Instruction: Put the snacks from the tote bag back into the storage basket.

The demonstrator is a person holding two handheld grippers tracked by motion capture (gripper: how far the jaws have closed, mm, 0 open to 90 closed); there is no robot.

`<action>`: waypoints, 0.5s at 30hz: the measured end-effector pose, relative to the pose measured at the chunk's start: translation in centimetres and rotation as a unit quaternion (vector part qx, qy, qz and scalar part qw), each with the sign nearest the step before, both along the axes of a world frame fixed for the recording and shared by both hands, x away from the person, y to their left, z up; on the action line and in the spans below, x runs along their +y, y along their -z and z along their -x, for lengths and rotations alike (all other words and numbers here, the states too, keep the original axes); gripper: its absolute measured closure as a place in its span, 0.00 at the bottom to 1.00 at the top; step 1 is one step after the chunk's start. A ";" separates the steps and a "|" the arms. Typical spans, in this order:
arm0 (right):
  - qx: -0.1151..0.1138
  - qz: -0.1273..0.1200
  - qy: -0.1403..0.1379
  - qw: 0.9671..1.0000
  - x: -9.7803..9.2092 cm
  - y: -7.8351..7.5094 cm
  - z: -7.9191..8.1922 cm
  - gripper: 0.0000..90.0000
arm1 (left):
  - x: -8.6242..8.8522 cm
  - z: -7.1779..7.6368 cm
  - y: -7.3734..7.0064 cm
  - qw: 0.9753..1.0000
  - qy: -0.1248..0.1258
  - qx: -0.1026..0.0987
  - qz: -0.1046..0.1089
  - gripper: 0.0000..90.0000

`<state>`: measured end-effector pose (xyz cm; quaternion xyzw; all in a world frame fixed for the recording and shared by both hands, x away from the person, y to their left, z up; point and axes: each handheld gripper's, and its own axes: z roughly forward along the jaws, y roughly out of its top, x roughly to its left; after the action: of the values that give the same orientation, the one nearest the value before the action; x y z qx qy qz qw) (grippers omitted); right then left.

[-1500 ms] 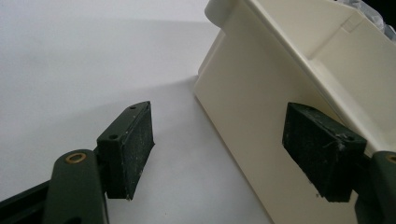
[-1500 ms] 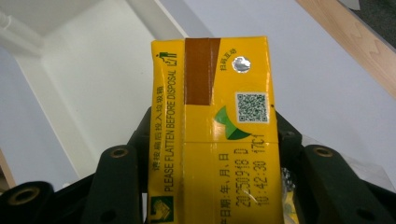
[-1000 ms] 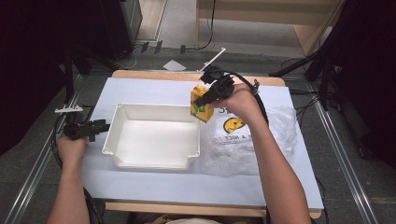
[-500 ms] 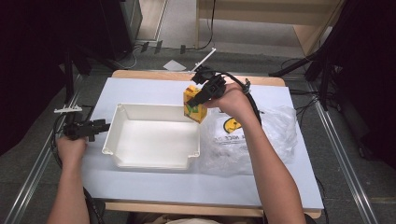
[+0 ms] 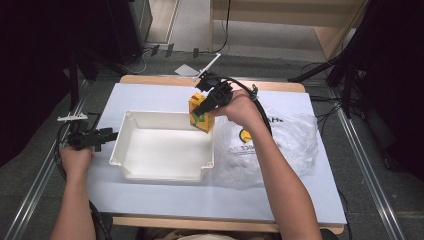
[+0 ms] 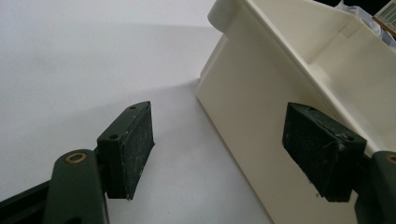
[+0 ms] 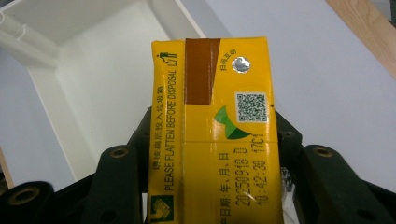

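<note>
A yellow drink carton [image 5: 200,115] [image 7: 215,130] hangs over the back right corner of the white tray [image 5: 165,172], with my right gripper [image 5: 204,107] [image 7: 210,154] shut on its sides. The carton's top shows a brown strip, a foil spot and a printed code. My left gripper [image 5: 102,136] [image 6: 233,144] rests on the table at the tray's left wall [image 6: 243,107], open, nothing between its pads [image 6: 133,140].
A crumpled clear plastic bag [image 5: 280,142] with a yellow smiley print lies right of the tray. The white table sheet [image 5: 210,200] covers a wooden top; its far edge [image 7: 364,32] is close behind the carton. Metal rails run along both sides.
My right gripper has carried the carton leftward from above the bag to the tray's back right corner. The left gripper has stayed put.
</note>
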<state>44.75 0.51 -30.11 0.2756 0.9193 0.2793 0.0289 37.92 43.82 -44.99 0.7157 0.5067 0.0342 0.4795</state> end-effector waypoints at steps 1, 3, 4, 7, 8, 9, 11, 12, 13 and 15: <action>0.001 0.001 -0.003 1.000 0.1 0.1 0.0 0.58 | 0.0 0.0 0.0 1.000 0.000 0.000 0.000 0.29; 0.003 0.002 -0.002 1.000 0.4 0.2 0.0 0.58 | 0.0 0.0 0.0 1.000 -0.001 0.000 0.001 0.29; 0.003 0.000 -0.004 1.000 0.6 0.4 0.0 0.58 | 0.1 0.0 0.0 1.000 0.000 -0.001 0.000 0.29; 0.003 0.000 -0.010 1.000 1.0 0.7 -0.1 0.58 | 0.1 0.0 0.0 1.000 -0.001 -0.001 0.000 0.29; 0.004 0.001 -0.009 1.000 1.1 0.8 0.0 0.58 | 0.1 0.0 0.0 1.000 -0.001 -0.001 0.000 0.29; 0.003 0.000 -0.014 1.000 1.3 0.9 -0.1 0.58 | 0.1 0.0 0.0 1.000 0.000 -0.001 0.000 0.29; 0.003 0.003 -0.018 1.000 1.6 1.2 -0.1 0.58 | 0.1 0.0 0.0 1.000 -0.001 -0.001 0.000 0.29; 0.005 0.003 -0.017 1.000 1.8 1.5 -0.1 0.58 | 0.1 0.0 0.0 1.000 -0.001 -0.001 0.001 0.29; 0.005 0.003 -0.017 1.000 1.8 1.5 -0.1 0.58 | 0.1 0.0 0.0 1.000 -0.001 -0.001 0.001 0.29; 0.010 0.006 -0.015 1.000 2.0 1.9 -0.2 0.58 | 0.1 0.0 0.0 1.000 -0.001 -0.001 0.001 0.29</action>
<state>44.94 2.55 -32.00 0.2642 0.9253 0.2717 0.0175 37.88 43.92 -44.94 0.7146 0.5070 0.0349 0.4806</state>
